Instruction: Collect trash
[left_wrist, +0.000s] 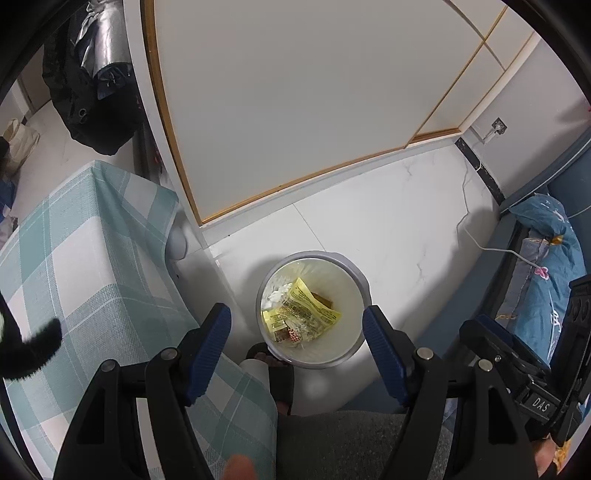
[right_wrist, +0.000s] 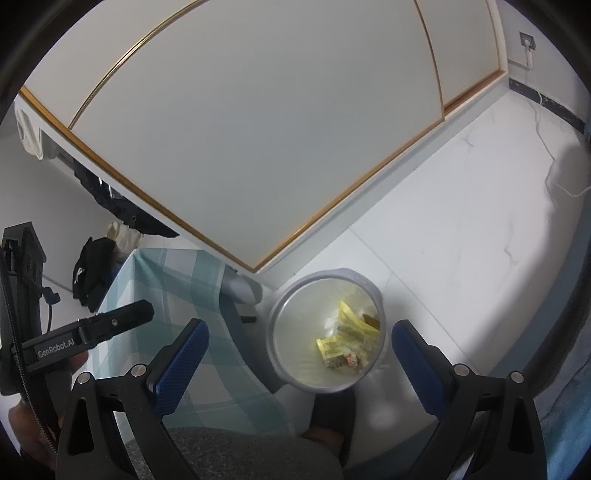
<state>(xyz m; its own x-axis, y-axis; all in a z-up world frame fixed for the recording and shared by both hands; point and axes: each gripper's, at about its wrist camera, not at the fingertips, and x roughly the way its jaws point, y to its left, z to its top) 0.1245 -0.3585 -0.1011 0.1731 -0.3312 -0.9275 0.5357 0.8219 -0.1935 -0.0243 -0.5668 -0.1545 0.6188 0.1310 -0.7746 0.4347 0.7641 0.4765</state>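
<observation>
Wrappers (left_wrist: 301, 314) in bin (left_wrist: 360, 278) at 12 o'clock looked light, crinkly; pinch an edge. Left gripper (left_wrist: 297, 325), right gripper (right_wrist: 301, 350) both wide apart, empty.

Checked tablecloth (left_wrist: 92, 266), white cupboard door (left_wrist: 295, 103) (gold-trimmed), floral bedding (left_wrist: 546, 266).

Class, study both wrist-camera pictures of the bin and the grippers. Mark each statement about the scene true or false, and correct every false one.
1. The round white waste bin stands on the pale marble-patterned floor tiles. True.
2. The bin is empty. False: yellow printed wrappers and crumpled white paper lie inside.
3. The left gripper grips a wrapper. False: its jaws are apart, with nothing between them.
4. The right gripper holds nothing. True.
5. A teal-and-white checked cloth lies left of the bin. True.
6. A lid covers the bin. False: its top is open.
</observation>
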